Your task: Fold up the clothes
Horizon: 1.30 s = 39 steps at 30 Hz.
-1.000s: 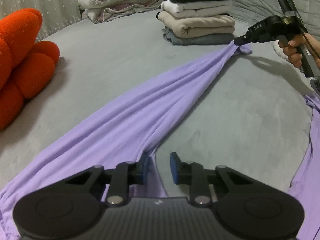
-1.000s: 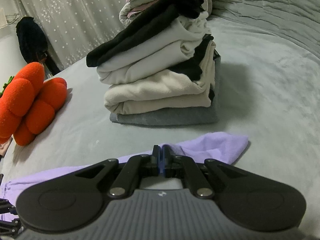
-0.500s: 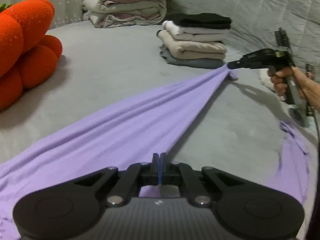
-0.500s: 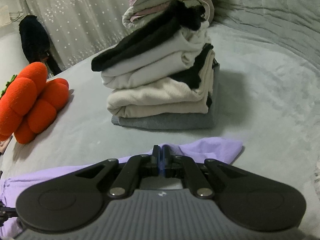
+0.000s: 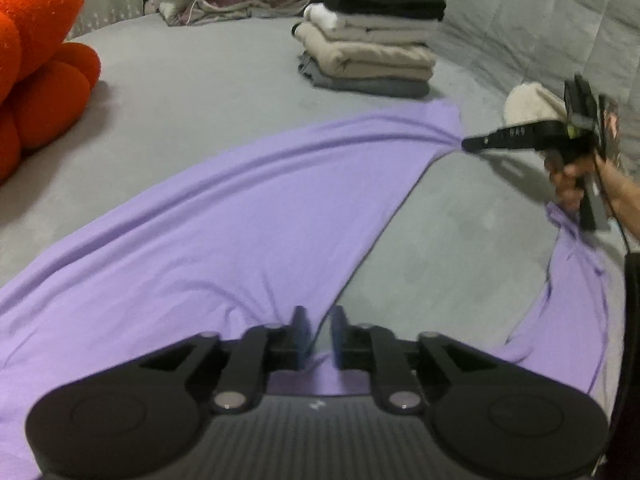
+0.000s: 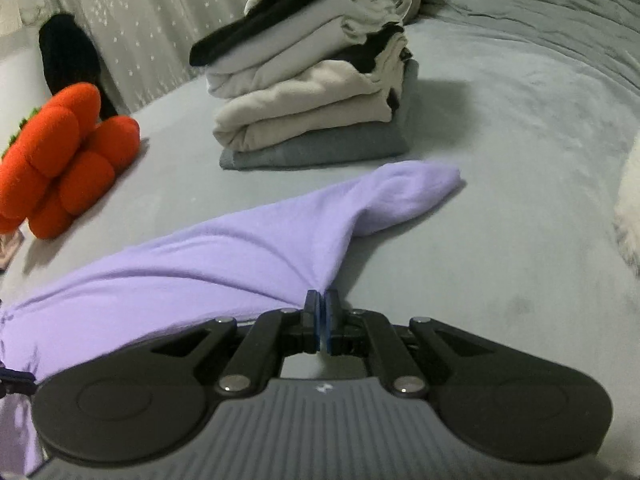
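Grey bedding (image 5: pixel 200 92) covers the whole surface, with a quilted grey wall behind it. Across the bed lies the purple garment (image 5: pixel 224 232), stretched from seven o'clock up toward two o'clock in the left wrist view. At twelve o'clock sits a stack of folded clothes (image 5: pixel 368 44), and at ten o'clock an orange plush cushion (image 5: pixel 40 64). The right gripper (image 6: pixel 321 312) is clamped tight on a pinch of the garment's edge, held by a hand (image 5: pixel 568 184). The left gripper (image 5: pixel 319 328) stands narrowly parted over the garment's near edge, gripping nothing.
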Available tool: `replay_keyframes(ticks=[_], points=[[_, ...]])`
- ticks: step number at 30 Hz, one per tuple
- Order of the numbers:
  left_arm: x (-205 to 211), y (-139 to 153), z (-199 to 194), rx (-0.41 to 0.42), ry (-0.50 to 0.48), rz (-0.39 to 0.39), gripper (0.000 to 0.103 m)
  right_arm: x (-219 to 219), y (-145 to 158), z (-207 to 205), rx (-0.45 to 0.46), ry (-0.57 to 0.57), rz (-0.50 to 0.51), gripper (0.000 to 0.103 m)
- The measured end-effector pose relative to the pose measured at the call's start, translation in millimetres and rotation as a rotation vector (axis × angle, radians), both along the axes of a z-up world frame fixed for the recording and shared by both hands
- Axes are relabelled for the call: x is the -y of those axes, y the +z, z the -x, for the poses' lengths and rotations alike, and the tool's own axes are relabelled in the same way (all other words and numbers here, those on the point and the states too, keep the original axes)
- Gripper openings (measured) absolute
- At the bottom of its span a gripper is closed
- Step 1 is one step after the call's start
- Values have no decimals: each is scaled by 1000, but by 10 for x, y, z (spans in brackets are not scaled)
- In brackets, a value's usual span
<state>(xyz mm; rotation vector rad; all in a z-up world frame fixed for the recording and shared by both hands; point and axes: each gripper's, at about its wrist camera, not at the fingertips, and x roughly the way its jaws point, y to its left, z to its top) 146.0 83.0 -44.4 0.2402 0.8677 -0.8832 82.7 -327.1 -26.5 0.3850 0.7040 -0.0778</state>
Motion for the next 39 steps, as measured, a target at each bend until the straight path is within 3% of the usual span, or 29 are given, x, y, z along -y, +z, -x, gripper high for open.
replay_keyframes(ticks=[3, 6, 14, 18, 23, 32, 35, 36, 39], points=[[97, 27, -30, 11, 4, 29, 35, 32, 46, 85, 35, -52, -4, 15], [272, 58, -58, 30, 7, 44, 41, 83, 63, 85, 57, -127, 8, 15], [1193, 118, -365, 41, 14, 107, 41, 226, 3, -37, 80, -305, 39, 16], [1753, 115, -509, 30, 12, 142, 41, 271, -40, -85, 103, -317, 43, 16], [2417, 63, -561, 30, -19, 117, 41, 263, -65, -90, 118, -286, 91, 17], [3043, -18, -615, 11, -82, 120, 41, 221, -65, -11, 151, -322, 162, 18], [3217, -64, -667, 22, -92, 119, 41, 212, -61, -3, 135, -346, 201, 27], [3263, -71, -680, 24, -92, 124, 41, 226, -62, 10, 134, -349, 192, 36], [3400, -66, -681, 38, -110, 133, 41, 244, -62, 47, 140, -359, 180, 37]])
